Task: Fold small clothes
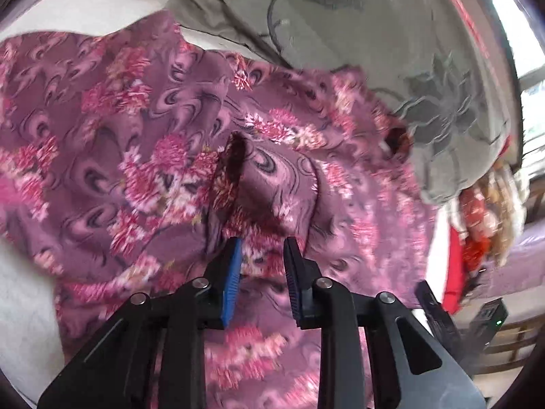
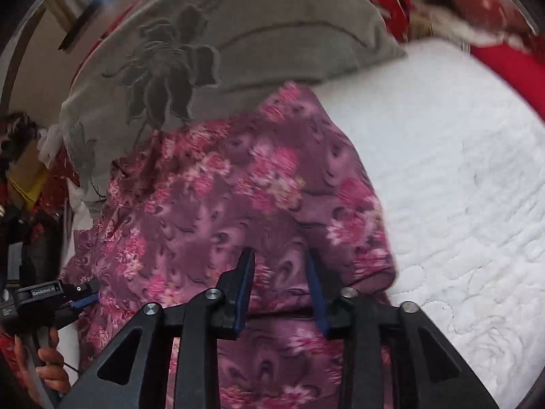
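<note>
A purple garment with pink flowers (image 1: 153, 129) lies spread on a white quilted bed. It also fills the middle of the right wrist view (image 2: 231, 197). My left gripper (image 1: 262, 248) is open just above the cloth, near a raised fold (image 1: 235, 160). My right gripper (image 2: 281, 259) is open over the garment's near right part, close to its edge by a short sleeve (image 2: 371, 266). Neither holds cloth. The left gripper also shows at the left edge of the right wrist view (image 2: 81, 293), with a hand on its handle.
A grey pillow with a dark flower print (image 1: 391, 68) lies behind the garment, also in the right wrist view (image 2: 204, 51). The white quilted bed surface (image 2: 460, 187) extends right. Red cloth (image 2: 511, 68) lies at the far right. Clutter and a chair (image 1: 504, 341) stand beside the bed.
</note>
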`<state>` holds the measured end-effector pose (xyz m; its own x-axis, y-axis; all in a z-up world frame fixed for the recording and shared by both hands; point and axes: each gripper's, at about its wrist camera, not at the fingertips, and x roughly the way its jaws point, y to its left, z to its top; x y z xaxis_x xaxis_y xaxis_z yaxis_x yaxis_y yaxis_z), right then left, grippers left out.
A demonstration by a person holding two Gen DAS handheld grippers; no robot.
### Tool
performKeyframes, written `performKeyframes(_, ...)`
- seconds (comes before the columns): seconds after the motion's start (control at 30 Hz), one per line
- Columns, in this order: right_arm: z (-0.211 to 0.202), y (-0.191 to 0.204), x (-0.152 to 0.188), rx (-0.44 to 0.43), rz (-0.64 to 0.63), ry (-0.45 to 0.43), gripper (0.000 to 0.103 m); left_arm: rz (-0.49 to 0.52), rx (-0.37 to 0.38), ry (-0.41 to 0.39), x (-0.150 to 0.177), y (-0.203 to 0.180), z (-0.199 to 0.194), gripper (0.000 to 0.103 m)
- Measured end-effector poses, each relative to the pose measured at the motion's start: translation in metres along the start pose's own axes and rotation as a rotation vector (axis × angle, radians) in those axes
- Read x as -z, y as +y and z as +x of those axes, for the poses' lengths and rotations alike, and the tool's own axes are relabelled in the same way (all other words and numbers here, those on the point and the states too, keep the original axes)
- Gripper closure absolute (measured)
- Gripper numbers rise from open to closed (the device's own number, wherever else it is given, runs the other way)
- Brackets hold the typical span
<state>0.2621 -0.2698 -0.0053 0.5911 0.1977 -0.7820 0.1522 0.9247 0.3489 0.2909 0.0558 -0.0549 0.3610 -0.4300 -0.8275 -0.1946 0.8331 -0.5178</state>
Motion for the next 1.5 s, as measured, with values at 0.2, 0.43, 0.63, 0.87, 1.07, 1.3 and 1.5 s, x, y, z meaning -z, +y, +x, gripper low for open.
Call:
performKeyframes(0.2, 0.014, 0.110, -0.005, -0.156, -0.226, 0.001, 0.069, -0.058, 0.049, -0.118, -0.018, 0.054, -0.078, 0.058)
performKeyframes(0.43, 0.065, 0.201, 0.027, -0.241, -0.292, 0.095, 0.066, -0.183, -0.136, -0.270, -0.060, 0.172, -0.159, 0.048)
performKeyframes(0.63, 0.068, 0.218, 0.061, -0.145, -0.433, -0.030, 0.050, -0.357, -0.224, -0.295, -0.071, 0.267, -0.176, 0.048)
performKeyframes(0.87, 0.078, 0.236, 0.066, -0.125, -0.505, -0.028, 0.035, -0.474, -0.189, -0.312, -0.088, 0.306, -0.156, 0.048)
performKeyframes(1.07, 0.076, 0.233, 0.068, -0.130, -0.512, -0.030, 0.032, -0.362, -0.353, -0.403, -0.110, 0.289, -0.165, 0.099)
performKeyframes(1.3, 0.079, 0.241, 0.071, -0.141, -0.562, -0.010, 0.013, -0.179, -0.615, -0.494, -0.119, 0.259, -0.188, 0.099)
performKeyframes(1.5, 0.087, 0.267, 0.076, -0.042, -0.700, 0.052, 0.005, -0.156, -0.581, -0.493, -0.118, 0.242, -0.189, 0.099)
